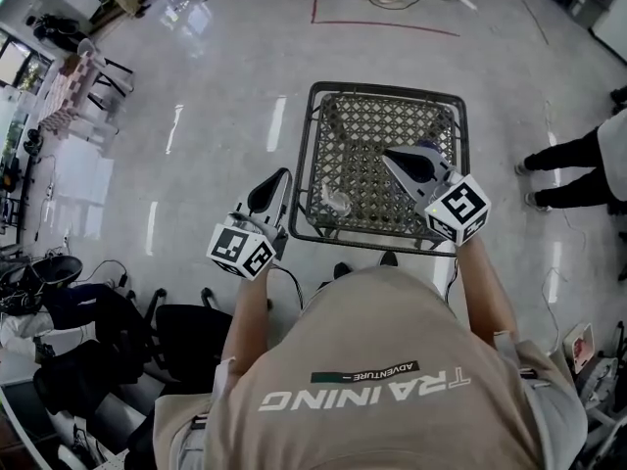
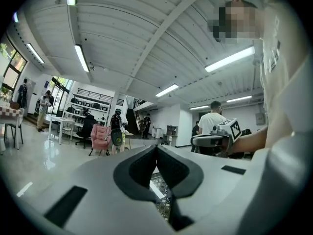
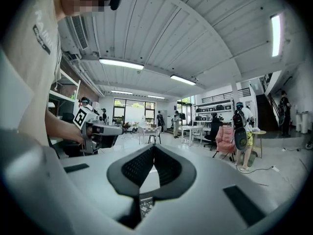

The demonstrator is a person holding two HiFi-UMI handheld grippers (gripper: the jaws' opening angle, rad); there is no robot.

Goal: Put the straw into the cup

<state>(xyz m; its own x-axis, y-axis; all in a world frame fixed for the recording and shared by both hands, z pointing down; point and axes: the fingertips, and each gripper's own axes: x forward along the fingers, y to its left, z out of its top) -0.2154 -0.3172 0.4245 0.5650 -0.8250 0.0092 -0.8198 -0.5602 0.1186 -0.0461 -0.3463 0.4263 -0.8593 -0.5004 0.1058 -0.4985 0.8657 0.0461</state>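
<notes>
Bright, even light from ceiling tubes (image 3: 120, 63); glare streaks on glossy floor (image 1: 174, 130); fisheye bending, dark vignette corners

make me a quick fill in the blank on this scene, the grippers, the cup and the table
1. The jaws of the left gripper and the right gripper are both ___, with nothing between them.
2. The clear cup stands on the mesh table, gripped by ___ gripper.
3. In the head view, the ___ gripper shows over the table, while the other is off its edge.

Missing words: shut; neither; right
</notes>
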